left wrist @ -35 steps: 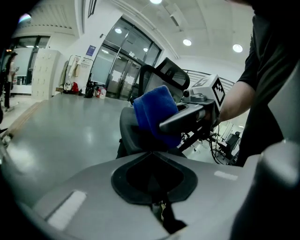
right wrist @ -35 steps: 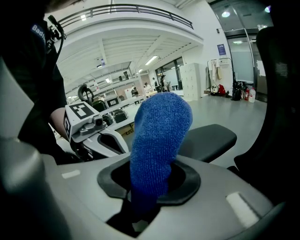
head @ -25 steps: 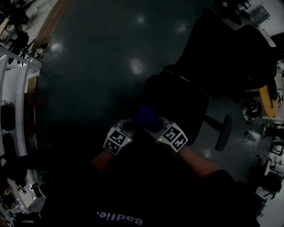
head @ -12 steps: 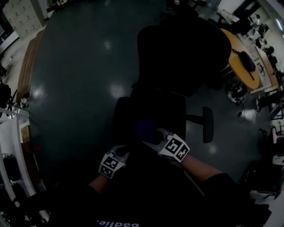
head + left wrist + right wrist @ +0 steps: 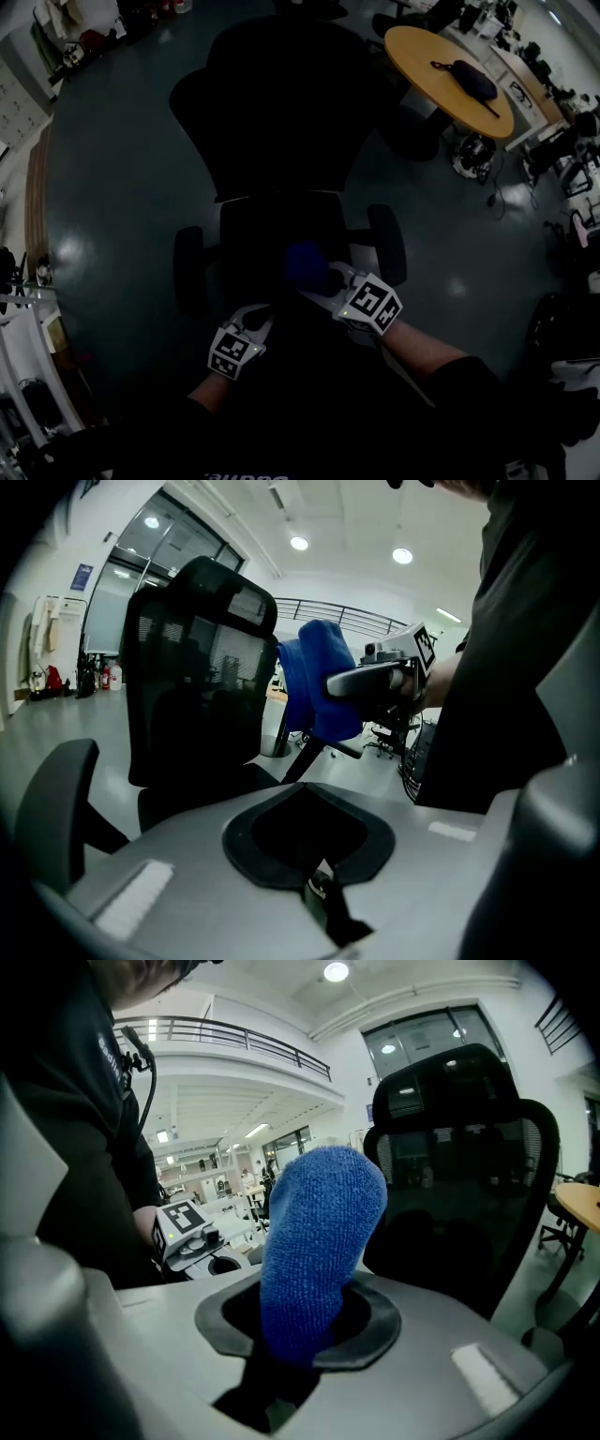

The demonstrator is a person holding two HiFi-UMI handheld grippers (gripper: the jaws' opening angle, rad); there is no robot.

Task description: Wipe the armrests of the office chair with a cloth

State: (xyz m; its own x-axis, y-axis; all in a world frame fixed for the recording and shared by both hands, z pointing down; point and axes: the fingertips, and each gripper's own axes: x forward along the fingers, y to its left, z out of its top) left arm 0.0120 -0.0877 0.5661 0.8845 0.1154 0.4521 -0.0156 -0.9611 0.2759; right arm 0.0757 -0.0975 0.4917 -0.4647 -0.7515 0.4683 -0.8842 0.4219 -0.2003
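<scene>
Nearest the person, the left gripper (image 5: 255,321) hangs low beside the front of the seat with its jaws drawn together and nothing between them. Just ahead, the right gripper (image 5: 325,278) has its jaws pressed onto the lower end of a blue cloth (image 5: 305,262). The cloth stands up out of them as a bunched roll, its long axis in line with the jaws and its rounded free end towards the chair. The cloth sits over the front edge of the seat (image 5: 272,230), between the two armrests and touching neither. The left armrest (image 5: 187,269) and the right armrest (image 5: 386,244) both run front to back along the sides of the seat, with the backrest (image 5: 281,103) rising beyond them. A round table (image 5: 441,56) with a dark bag on it stands further off. Wiping has not begun, by the look of it. The right armrest is the closer one, so the cloth should probably go there first. Its side should be laid flat on the pad and drawn along the pad's length, not dabbed with the tip. The chair may well turn under the push, so the empty left gripper could steady it.
</scene>
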